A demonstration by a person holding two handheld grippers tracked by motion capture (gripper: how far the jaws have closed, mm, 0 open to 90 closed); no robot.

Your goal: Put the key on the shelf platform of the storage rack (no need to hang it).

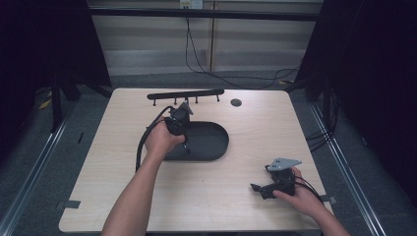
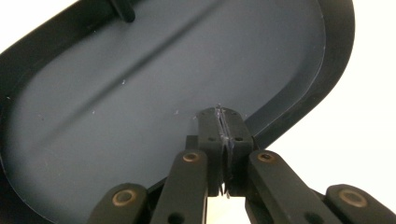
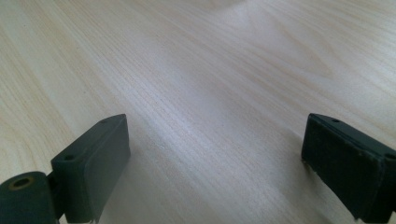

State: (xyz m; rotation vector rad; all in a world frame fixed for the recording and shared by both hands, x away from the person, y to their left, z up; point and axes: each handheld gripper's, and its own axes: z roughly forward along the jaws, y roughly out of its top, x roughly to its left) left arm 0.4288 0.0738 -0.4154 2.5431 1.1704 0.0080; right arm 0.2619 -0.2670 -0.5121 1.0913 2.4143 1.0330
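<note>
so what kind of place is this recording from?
Likely a lab data-collection rig, not a home: a bare wooden table fenced by dark curtains, cables trailing down the back wall, and the person's handheld left gripper over a black tray.

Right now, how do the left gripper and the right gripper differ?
The left gripper has its jaws shut with nothing visible between them; the right gripper has its jaws wide apart. The left is over the dark oval plastic tray; the right sits low over the bare light wooden table, near its right front corner. Both are black and hand-held.
</note>
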